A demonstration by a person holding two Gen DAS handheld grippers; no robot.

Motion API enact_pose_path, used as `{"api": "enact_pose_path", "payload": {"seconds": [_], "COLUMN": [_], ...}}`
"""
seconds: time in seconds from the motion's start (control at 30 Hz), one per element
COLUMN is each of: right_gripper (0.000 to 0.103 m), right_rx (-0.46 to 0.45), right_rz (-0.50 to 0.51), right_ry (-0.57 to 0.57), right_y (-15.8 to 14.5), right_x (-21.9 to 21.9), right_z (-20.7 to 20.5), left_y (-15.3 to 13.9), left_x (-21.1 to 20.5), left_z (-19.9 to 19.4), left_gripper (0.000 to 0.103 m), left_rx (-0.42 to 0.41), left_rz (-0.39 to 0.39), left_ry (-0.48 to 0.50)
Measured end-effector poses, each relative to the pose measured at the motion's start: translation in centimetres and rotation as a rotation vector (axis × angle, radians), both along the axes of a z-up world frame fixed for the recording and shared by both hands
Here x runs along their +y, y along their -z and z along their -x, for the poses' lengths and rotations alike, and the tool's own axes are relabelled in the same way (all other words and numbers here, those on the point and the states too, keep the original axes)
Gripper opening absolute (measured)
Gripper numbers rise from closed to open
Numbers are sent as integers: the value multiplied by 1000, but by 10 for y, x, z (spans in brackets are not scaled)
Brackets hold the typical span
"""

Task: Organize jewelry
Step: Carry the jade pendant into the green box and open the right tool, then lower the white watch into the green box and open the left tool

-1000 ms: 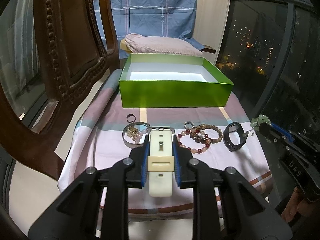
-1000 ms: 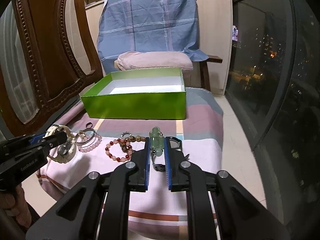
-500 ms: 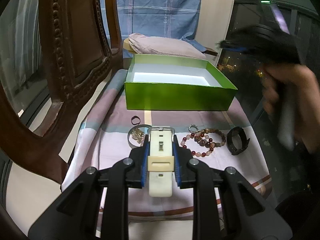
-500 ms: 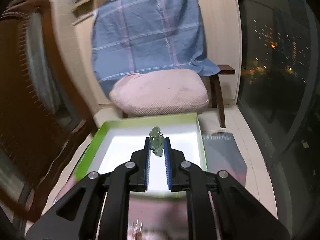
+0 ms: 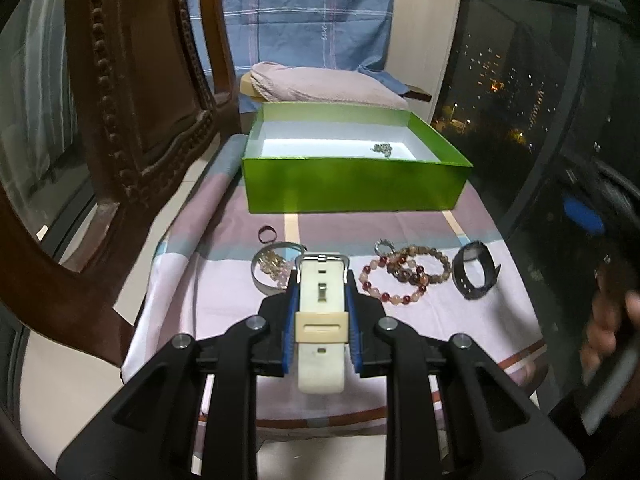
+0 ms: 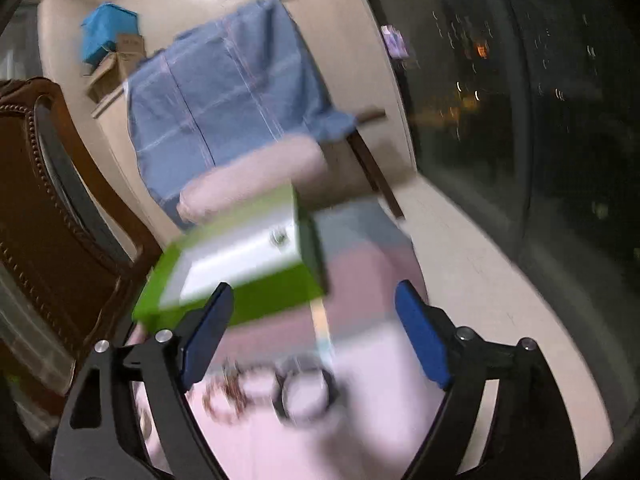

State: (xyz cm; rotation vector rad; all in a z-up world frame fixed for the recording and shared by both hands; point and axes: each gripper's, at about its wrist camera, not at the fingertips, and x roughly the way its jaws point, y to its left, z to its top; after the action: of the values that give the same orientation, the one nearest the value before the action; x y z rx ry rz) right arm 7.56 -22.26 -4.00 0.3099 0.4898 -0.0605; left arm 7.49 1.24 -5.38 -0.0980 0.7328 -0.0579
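The left gripper (image 5: 322,292) holds a cream-white watch strap with a metal buckle (image 5: 321,320), and its blue-padded fingers (image 5: 291,312) are closed narrow on the two edges of the strap. The long axis of the strap runs along the fingers, with the buckle end pointing forward, toward the shallow green cardboard box with a white inside (image 5: 352,188). The box lies straight ahead of the fingers and well apart from them, at the far end of the bench under the pink and white striped cloth (image 5: 224,292).

Between the fingers and the box there are more pieces on the cloth: a silver bangle with small pale beads in it (image 5: 269,266), a small dark ring (image 5: 267,234), red and brown bead bracelets (image 5: 402,274) and a black watch (image 5: 476,270).

The right gripper (image 6: 314,332) is empty, with its fingers spread wide; its view is blurred. A small greenish bead piece (image 5: 383,148) lies in the right far part of the box.

I think the left hand is the one that must go forward now, over the other pieces, to bring the strap above the box.
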Motion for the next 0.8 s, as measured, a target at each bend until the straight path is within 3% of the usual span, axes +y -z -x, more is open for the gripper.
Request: {"api": "enact_pose_path", "payload": {"seconds": [0.03,0.2,0.33,0.57,0.73,0.8], "right_gripper": [81,81,81,81,81,81], "right_rx": [-2,-83,-77,-59,-50,-44], "right_rz": [-4,196,147,65,53,45], "right_ry": [-12,-41,-60,-32,-17,-24], "right_y": [1,-3,-4,-7,-6,-5], "right_x": [-2,10,-2,-26,-32,-30], "right_z": [4,9,2,-14,-24,-30], "left_y": [2,-5,-29,-71,-62,-54], "left_x": [0,-4,-10,-13,-13,-8], "left_z": [-1,-11,-35,-153,-242,-263], "left_gripper": [21,21,21,21,21,21], "left_rx": [9,30,16,23,64,84], "left_rz": [5,37,37,16,-47,-39], "left_ry": [2,-3,-1,-7,-32,-55]}}
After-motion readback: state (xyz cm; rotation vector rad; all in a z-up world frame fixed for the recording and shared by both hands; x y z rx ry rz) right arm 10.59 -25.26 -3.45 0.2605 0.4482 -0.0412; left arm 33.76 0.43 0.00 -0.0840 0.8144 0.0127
